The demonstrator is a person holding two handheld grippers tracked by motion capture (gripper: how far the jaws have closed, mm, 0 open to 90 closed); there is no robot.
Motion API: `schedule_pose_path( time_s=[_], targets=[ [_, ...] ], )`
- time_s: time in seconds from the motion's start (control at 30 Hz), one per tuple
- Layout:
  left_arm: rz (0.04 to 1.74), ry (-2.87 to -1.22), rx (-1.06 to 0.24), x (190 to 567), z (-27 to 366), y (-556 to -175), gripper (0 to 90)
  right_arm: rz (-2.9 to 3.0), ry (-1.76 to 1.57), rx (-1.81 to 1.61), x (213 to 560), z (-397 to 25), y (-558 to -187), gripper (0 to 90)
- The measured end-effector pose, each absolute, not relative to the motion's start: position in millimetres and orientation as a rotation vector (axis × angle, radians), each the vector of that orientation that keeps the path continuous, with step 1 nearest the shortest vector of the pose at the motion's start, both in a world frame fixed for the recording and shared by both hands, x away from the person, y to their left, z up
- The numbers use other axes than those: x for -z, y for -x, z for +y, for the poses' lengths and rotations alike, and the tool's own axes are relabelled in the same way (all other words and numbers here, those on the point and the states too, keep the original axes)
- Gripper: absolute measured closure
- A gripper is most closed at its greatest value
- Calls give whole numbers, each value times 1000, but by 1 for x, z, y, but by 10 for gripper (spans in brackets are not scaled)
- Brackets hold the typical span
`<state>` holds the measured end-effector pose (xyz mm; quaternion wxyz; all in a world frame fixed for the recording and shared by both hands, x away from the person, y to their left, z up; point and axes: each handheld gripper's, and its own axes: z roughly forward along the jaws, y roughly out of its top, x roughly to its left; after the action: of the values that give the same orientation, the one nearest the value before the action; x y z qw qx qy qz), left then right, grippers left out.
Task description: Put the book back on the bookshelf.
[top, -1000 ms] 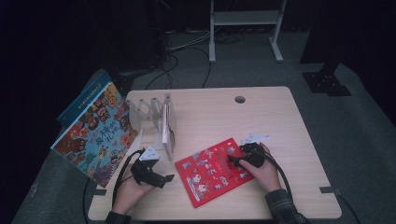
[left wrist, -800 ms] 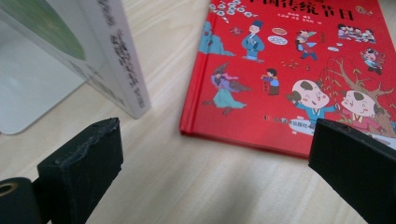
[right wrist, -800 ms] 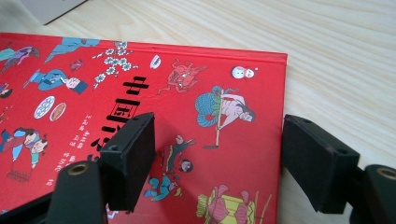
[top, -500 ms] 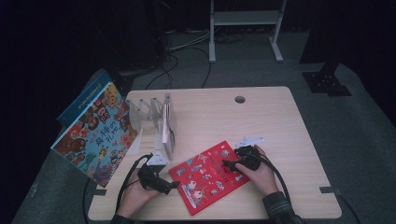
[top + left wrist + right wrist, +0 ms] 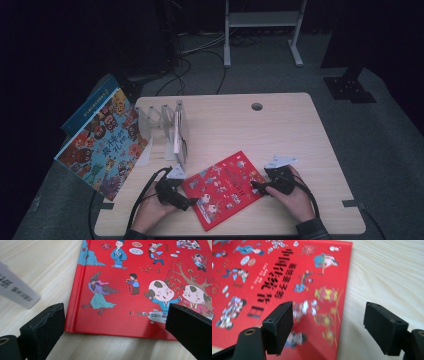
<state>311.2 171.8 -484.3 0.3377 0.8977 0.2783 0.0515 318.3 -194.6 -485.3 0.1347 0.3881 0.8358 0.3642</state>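
Note:
A red picture book (image 5: 222,189) lies flat on the wooden table (image 5: 280,130) near its front edge. My left gripper (image 5: 191,203) is at the book's left corner, held low. In the left gripper view its jaws stand open (image 5: 115,332) and the book's spine corner (image 5: 75,325) lies between them. My right gripper (image 5: 254,187) is at the book's right edge. In the right gripper view (image 5: 332,326) it is open, one jaw over the red cover (image 5: 287,277), the other over bare wood. Neither gripper holds anything.
A clear divider rack (image 5: 157,125) stands at the table's left with a white book (image 5: 180,137) upright in it; that book's edge (image 5: 15,290) shows close to my left gripper. A large colourful book (image 5: 102,145) leans off the left side, a blue one (image 5: 87,107) behind it.
My left gripper has slid right and forward up to the red book's left corner. My right gripper has drawn back slightly along the book's right edge. Both jaws stay open.

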Motion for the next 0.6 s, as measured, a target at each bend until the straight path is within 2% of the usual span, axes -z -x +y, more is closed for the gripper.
schedule_pose_path(
  time_s=[0.6],
  targets=[
    [588, -2352, -56, 481, 124, -311, 23, 2376, -1171, -983, 492, -242, -272, 228]
  ],
)
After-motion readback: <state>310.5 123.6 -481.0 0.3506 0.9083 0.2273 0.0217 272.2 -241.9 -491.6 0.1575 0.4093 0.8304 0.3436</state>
